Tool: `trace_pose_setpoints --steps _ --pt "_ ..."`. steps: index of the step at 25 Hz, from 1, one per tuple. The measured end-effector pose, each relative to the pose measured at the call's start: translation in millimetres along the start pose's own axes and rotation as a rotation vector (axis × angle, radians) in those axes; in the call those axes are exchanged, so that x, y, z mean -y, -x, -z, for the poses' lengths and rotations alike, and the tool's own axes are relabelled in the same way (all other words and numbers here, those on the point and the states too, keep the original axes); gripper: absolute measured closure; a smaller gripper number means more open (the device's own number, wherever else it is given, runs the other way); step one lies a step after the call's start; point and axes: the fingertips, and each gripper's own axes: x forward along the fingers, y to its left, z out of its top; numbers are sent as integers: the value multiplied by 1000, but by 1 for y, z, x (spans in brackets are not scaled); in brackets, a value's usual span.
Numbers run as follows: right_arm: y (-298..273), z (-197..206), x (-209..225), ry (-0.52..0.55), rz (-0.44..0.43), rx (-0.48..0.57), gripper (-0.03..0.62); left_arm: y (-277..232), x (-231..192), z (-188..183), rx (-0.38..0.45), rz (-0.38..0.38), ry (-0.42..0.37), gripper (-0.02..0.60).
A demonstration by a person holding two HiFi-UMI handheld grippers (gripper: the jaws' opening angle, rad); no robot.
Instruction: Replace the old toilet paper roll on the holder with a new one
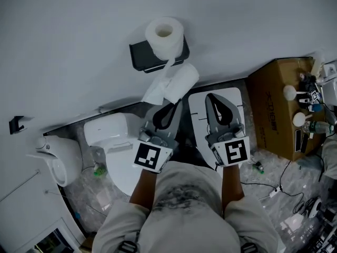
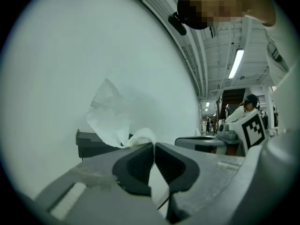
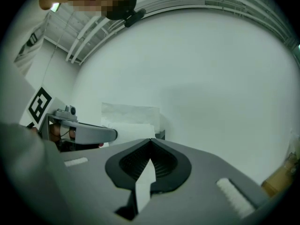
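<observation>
Head view, left tool [image 1: 173,104] clamps loose roll [image 1: 181,79], axis slanting up-right, right tool [image 1: 210,96] closed.

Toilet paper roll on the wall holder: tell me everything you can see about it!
The toilet paper roll is white, thick and soft-looking, with its hollow core facing the head camera. It sits on a dark holder fixed to the pale wall. A strip hangs from its front down to a loose bundle of paper just below, which the left gripper pinches.
</observation>
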Motion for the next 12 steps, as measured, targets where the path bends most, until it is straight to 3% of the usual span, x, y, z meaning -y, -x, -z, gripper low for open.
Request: trace_pose_setpoints --steps 12 --pt "-47 -33 -3 76 -51 36 592 28 -25 -23 15 -18 -3 568"
